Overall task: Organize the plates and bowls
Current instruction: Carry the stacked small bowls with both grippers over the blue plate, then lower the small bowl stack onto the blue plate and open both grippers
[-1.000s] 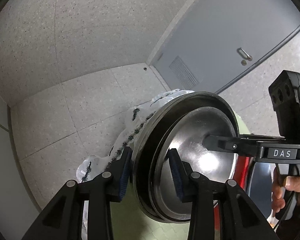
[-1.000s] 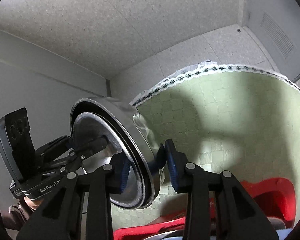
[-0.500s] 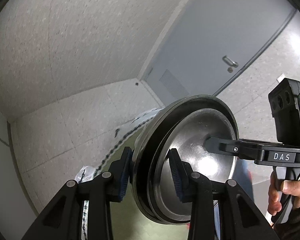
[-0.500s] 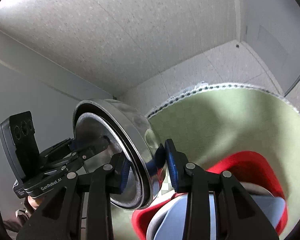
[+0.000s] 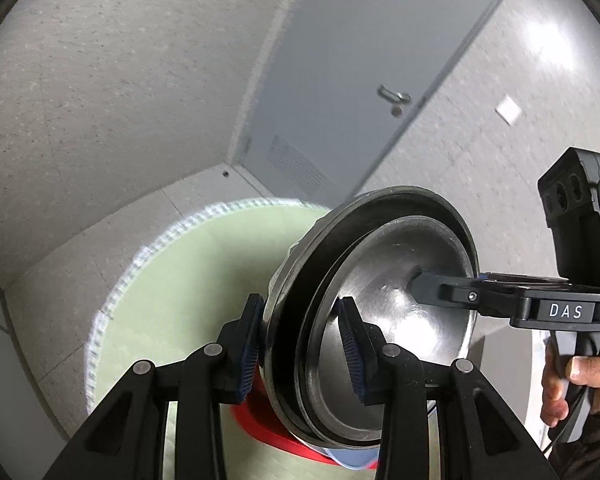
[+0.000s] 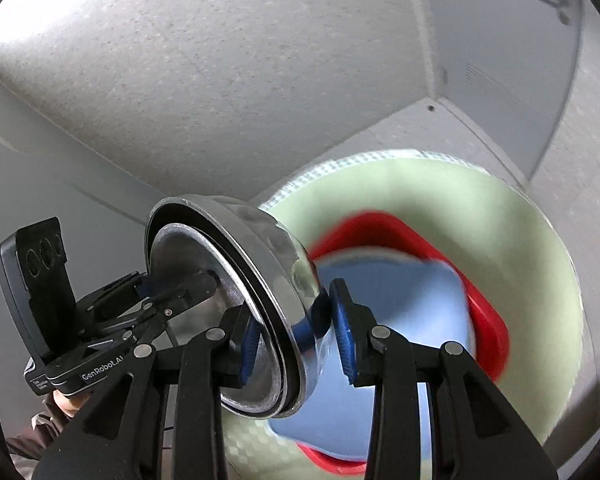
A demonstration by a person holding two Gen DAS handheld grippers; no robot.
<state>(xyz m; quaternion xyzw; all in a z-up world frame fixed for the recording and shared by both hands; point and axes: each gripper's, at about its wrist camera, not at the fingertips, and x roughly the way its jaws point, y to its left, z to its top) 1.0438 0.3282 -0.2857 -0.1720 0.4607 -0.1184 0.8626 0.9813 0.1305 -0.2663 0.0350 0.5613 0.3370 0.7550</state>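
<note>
Nested steel bowls (image 5: pixel 396 320) are held tilted in the air between both grippers. My left gripper (image 5: pixel 302 354) is shut on their near rim, one pad inside and one outside. My right gripper (image 6: pixel 296 336) is shut on the opposite rim of the bowls (image 6: pixel 272 264). The right gripper also shows in the left wrist view (image 5: pixel 500 300), reaching into the bowl. The left gripper shows in the right wrist view (image 6: pixel 148 292). Below lie a red plate (image 6: pixel 484 312) and a blue plate (image 6: pixel 412 304) stacked on it, blurred.
A round table with a pale green cloth (image 5: pixel 172 288) lies below. A grey door (image 5: pixel 360 80) and speckled walls stand behind. The red plate's edge (image 5: pixel 260 428) shows under the bowls. A hand (image 5: pixel 572 380) holds the right gripper's handle.
Both grippers have moved with the bowls over the table. The red and blue plates have come into view beneath the bowls, and more of the green cloth shows.
</note>
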